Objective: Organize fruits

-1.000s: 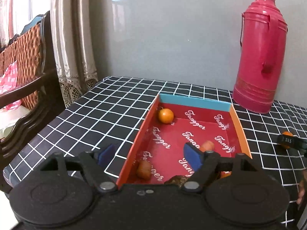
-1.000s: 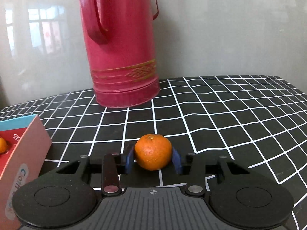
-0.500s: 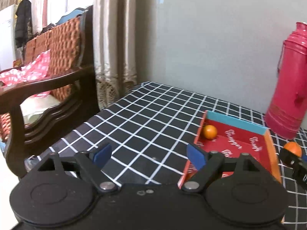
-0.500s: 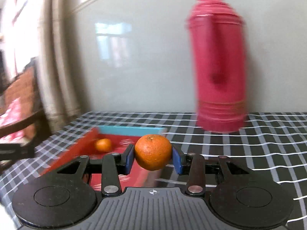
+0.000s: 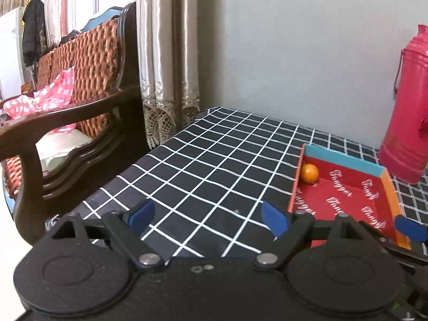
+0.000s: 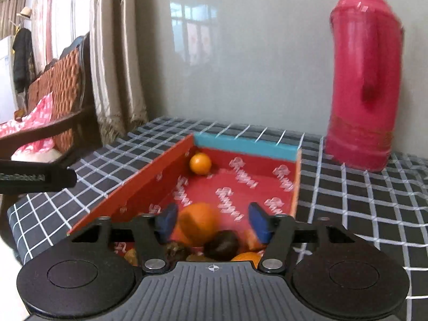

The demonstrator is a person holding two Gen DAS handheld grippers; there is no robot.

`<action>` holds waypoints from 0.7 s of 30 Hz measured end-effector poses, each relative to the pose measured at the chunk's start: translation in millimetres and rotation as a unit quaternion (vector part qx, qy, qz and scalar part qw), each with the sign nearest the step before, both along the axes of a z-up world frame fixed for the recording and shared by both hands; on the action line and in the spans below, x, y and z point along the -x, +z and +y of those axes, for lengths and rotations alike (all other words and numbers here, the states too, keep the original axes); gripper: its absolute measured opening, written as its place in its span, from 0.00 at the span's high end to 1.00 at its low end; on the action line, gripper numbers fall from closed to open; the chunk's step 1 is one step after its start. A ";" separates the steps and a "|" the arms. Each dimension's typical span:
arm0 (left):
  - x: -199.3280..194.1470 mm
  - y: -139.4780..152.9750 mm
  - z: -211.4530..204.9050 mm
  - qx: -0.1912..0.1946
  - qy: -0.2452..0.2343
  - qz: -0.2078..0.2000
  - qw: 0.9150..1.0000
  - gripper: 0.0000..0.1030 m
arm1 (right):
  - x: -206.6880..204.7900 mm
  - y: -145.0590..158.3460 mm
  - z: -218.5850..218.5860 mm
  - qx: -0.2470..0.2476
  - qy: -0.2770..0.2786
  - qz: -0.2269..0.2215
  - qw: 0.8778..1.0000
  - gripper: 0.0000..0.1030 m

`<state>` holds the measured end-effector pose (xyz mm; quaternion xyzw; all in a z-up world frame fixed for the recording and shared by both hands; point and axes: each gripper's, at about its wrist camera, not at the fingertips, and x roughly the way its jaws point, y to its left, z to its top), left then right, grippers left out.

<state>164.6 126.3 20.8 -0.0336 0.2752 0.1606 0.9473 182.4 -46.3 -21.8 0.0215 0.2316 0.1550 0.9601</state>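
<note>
A red cardboard tray [image 6: 139, 187] with a blue far wall lies on the checked table; it also shows in the left wrist view [image 5: 345, 187]. A small orange [image 6: 200, 163] sits in its far left corner, also seen in the left wrist view [image 5: 309, 173]. My right gripper [image 6: 211, 220] is open over the tray's near end. A larger orange [image 6: 198, 226], blurred, sits just below it by the left finger, among several dark and orange fruits [image 6: 222, 244]. My left gripper [image 5: 207, 215] is open and empty over the table, left of the tray.
A tall red thermos [image 6: 365, 88] stands behind the tray's right corner, against the wall; it also shows in the left wrist view [image 5: 408, 107]. A wooden wicker chair [image 5: 67, 101] and curtains [image 5: 168, 53] stand left of the table. The table's left edge is near.
My right gripper swung over the tray with the orange and opened; the orange left its fingers. My left gripper moved away to the left of the tray, still open.
</note>
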 end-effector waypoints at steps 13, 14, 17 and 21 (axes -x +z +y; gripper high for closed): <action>81.8 18.0 -43.4 0.013 -0.081 -0.017 0.997 0.15 | 118.5 33.9 -62.1 -0.036 -0.134 -0.075 0.987 0.05; 91.5 19.8 -46.3 0.011 -0.087 -0.015 0.996 0.14 | 129.7 37.7 -65.7 -0.038 -0.141 -0.077 0.986 0.05; 118.7 27.5 -50.3 0.006 -0.097 -0.019 0.995 0.12 | 160.0 47.1 -68.5 -0.032 -0.156 -0.077 0.984 0.02; 151.9 40.6 -55.6 -0.007 -0.110 -0.033 0.993 0.07 | 200.6 60.5 -72.2 -0.027 -0.172 -0.070 0.982 0.00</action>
